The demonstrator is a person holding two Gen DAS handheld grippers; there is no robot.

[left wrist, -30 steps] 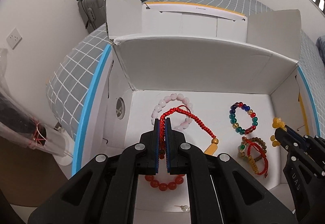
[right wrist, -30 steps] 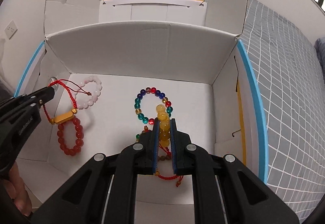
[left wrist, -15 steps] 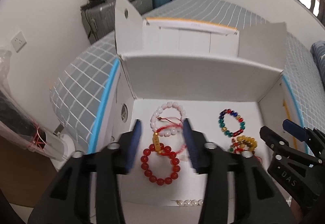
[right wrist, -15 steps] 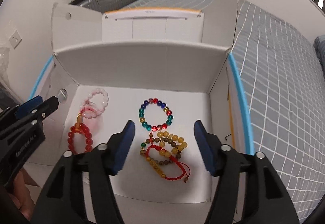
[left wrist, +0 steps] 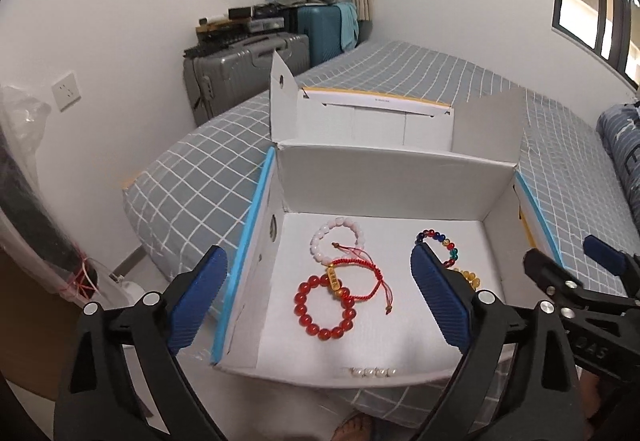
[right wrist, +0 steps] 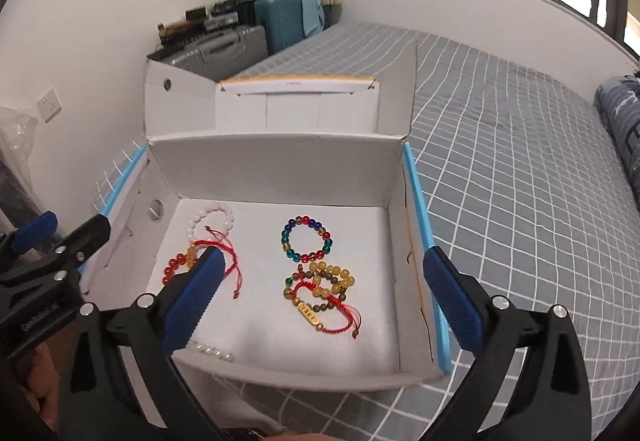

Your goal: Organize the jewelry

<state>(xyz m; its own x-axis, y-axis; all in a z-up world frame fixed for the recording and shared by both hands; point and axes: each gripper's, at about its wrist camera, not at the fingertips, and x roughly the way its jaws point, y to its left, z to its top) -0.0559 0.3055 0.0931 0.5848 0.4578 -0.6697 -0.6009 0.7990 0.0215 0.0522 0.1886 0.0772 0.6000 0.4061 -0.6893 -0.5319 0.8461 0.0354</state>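
Grippers, left [left wrist: 318, 303] and right [right wrist: 320, 301], both gape wide and empty above the white box's [right wrist: 304, 375] near edge. Pearl strand [left wrist: 370, 371] lies nearest; red-bead bracelet [left wrist: 325, 307] mid-left, multicolour bracelet [right wrist: 306, 239] farther right.

Black hand-held gripper [left wrist: 316, 297], blue pads [left wrist: 438, 301], silver screws
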